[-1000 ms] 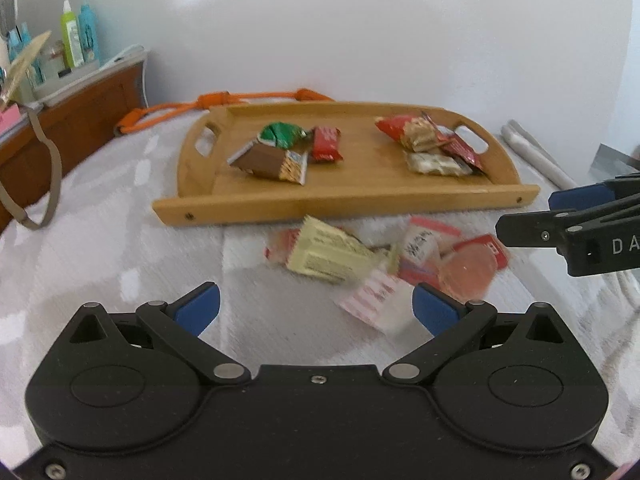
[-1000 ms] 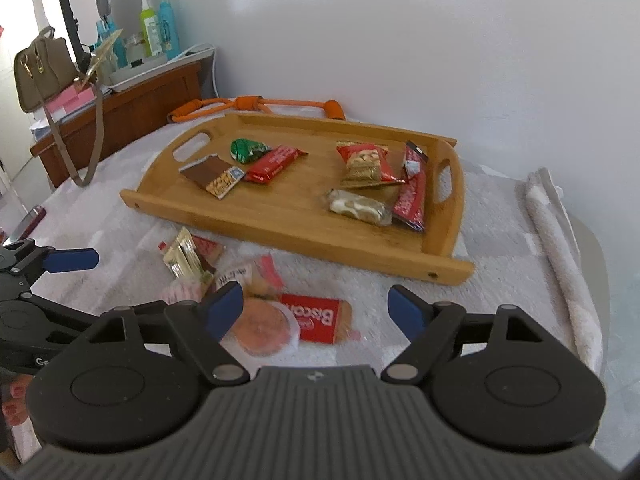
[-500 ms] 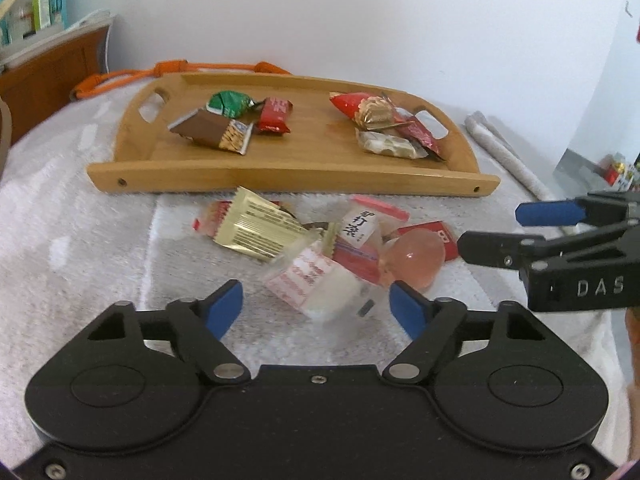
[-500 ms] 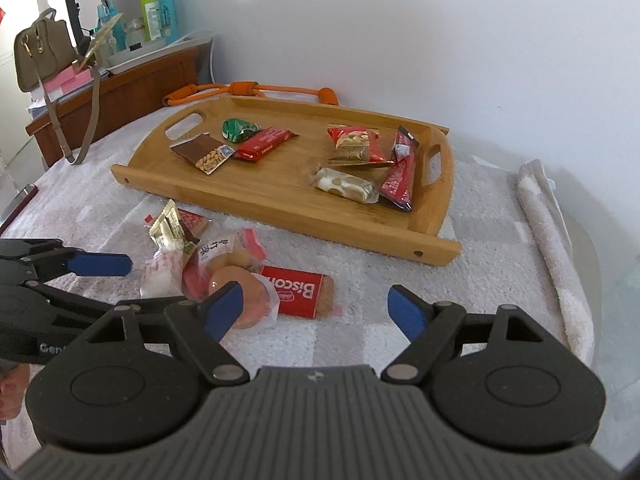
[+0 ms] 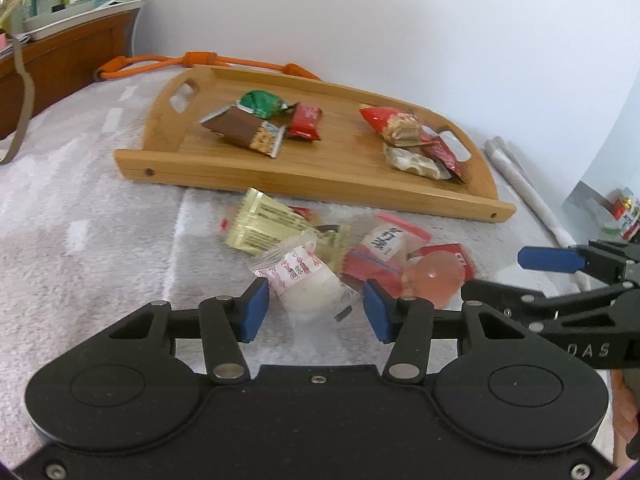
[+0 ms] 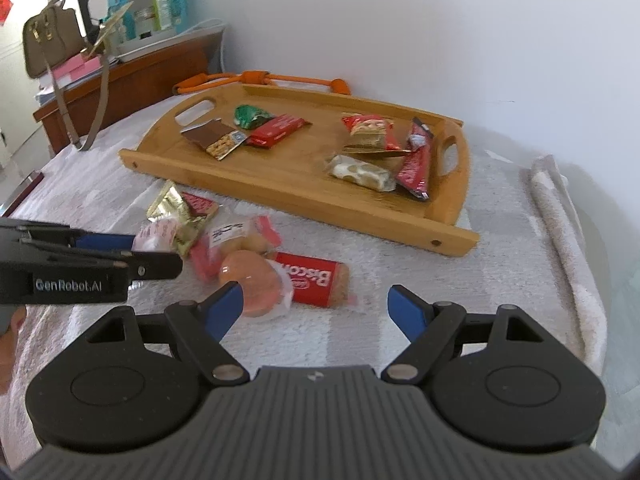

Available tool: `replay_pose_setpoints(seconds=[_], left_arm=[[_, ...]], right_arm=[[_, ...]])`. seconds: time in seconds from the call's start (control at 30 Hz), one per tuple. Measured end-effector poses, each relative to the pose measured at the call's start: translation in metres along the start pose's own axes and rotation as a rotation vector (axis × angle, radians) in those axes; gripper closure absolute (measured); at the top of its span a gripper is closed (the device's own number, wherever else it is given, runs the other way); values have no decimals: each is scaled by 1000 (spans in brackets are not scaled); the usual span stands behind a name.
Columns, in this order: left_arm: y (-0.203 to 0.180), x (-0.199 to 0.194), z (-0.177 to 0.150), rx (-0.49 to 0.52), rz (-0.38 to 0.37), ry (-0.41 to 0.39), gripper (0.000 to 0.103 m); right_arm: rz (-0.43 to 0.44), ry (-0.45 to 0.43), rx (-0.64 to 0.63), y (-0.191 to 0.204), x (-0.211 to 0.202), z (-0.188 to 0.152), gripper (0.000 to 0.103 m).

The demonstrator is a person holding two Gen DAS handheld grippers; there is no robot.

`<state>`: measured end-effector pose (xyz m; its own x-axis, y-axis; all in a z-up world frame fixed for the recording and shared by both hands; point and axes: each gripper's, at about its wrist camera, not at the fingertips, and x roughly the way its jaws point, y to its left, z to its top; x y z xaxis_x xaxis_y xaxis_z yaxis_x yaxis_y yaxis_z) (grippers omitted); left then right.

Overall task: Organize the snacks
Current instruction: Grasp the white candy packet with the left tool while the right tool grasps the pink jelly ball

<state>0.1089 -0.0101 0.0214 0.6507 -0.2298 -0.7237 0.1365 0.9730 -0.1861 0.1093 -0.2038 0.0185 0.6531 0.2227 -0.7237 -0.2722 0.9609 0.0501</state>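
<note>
A wooden tray (image 5: 320,184) (image 6: 300,208) holds two groups of wrapped snacks. In front of it, a loose pile lies on the grey towel. My left gripper (image 5: 316,310) (image 6: 152,252) is low over the pile's near edge. Its jaws are closing on either side of a white packet with red print (image 5: 308,280), and I see no firm pinch. My right gripper (image 6: 316,308) (image 5: 494,276) stands open just short of a round pink jelly (image 6: 250,280) and a red biscuit packet (image 6: 316,280), with nothing between its fingers. A gold packet (image 5: 260,224) lies at the pile's left.
An orange strap (image 6: 260,78) lies behind the tray against the white wall. A rolled towel (image 6: 560,208) runs along the right edge. At the far left, a wooden dresser (image 6: 132,76) carries bottles, and a handbag (image 6: 48,36) hangs beside it.
The left gripper's jaws have narrowed from wide open to either side of the white packet, and its view has tilted. The right gripper has stayed open and nearly still.
</note>
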Motion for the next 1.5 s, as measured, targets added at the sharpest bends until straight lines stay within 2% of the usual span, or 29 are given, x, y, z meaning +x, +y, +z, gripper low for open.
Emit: replay_pose_setpoints(seconds=[0.2, 0.47, 0.8, 0.9, 1.37, 1.5], left_arm=[[13, -7, -1, -4, 37, 0, 54], [25, -12, -2, -27, 59, -10, 54], [30, -12, -5, -35, 73, -14, 54], [30, -12, -6, -37, 78, -25, 54], [28, -10, -7, -33, 85, -33, 54], [26, -10, -7, -29, 89, -36, 54]], right_arm=[[22, -6, -37, 18, 4, -2, 14], [24, -25, -16, 34, 12, -2, 18], [-7, -31, 13, 41, 20, -5, 28], [-15, -52, 27, 41, 19, -7, 35], [-55, -78, 44, 46, 21, -9, 46], [-60, -98, 62, 46, 20, -11, 60]])
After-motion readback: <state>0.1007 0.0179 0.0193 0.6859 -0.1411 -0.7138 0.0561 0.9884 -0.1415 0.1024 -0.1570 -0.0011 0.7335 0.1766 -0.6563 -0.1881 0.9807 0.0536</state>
